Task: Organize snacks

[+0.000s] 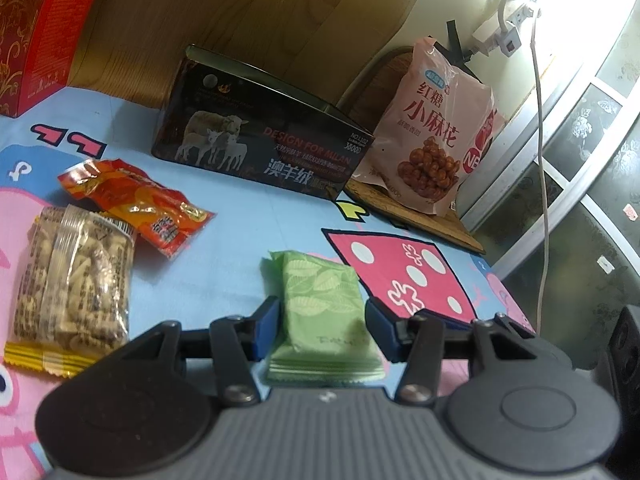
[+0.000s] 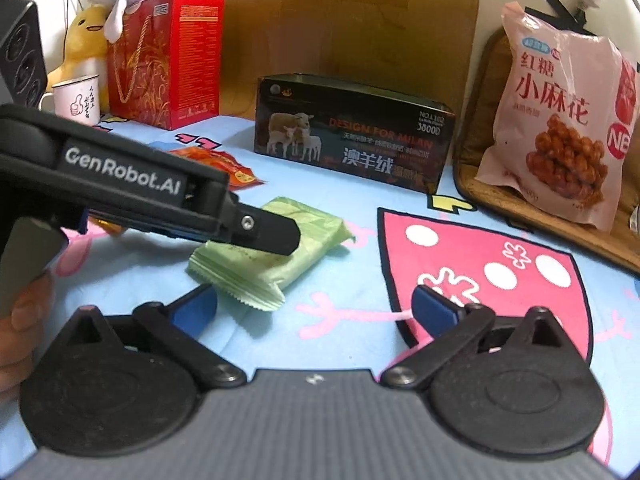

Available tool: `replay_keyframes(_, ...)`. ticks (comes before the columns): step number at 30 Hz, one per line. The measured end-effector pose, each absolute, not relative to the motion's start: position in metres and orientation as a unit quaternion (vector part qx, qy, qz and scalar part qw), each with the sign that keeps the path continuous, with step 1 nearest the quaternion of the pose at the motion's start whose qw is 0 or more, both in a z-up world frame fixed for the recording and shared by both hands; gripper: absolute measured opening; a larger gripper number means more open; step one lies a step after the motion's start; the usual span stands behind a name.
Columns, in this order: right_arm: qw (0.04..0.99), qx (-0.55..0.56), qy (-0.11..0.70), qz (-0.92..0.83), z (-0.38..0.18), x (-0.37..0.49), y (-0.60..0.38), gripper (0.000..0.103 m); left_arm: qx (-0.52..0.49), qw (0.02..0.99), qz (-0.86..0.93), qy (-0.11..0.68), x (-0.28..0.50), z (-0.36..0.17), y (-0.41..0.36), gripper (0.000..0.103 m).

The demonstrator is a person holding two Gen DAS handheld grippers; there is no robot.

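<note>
A green snack packet (image 1: 320,308) lies flat on the blue cartoon cloth (image 1: 240,232). My left gripper (image 1: 322,326) is open with one blue pad on each side of the packet, a small gap at each. In the right wrist view the left gripper (image 2: 276,236) reaches over the green packet (image 2: 280,256) from the left. My right gripper (image 2: 316,308) is open and empty, low over the cloth just in front of the packet. An orange-red packet (image 1: 136,204) and a beige biscuit packet (image 1: 76,280) lie to the left.
A dark open box with sheep pictures (image 1: 256,140) stands behind the packets. A pink bag of fried twists (image 1: 432,136) leans at the back right on a brown mat (image 1: 420,216). A red gift box (image 2: 168,60), a mug (image 2: 76,100) and plush toys (image 2: 120,0) stand at the back left.
</note>
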State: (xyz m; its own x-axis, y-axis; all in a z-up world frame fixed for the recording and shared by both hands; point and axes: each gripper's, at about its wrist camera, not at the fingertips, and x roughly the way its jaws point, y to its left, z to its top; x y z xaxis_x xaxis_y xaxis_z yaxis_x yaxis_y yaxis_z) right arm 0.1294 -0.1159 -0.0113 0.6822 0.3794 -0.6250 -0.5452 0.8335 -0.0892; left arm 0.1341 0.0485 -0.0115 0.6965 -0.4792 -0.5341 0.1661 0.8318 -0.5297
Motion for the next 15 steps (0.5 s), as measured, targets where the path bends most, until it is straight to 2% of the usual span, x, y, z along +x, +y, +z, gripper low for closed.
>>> replay_keyframes(8, 0.906, -0.159, 0.295, 0.257, -0.01, 0.128, -0.109, 0.103, -0.23, 0.891, -0.182, 0.346, 0.134, -0.011, 0.049, 0.048)
replay_keyframes(11, 0.901, -0.138, 0.309, 0.272, -0.01, 0.135, -0.113, 0.102, -0.231, 0.891, -0.182, 0.346, 0.133, -0.011, 0.049, 0.048)
replay_keyframes(15, 0.891, -0.099, 0.323, 0.305, -0.01, 0.144, -0.112, 0.079, -0.231, 0.89, -0.184, 0.346, 0.133, -0.011, 0.049, 0.046)
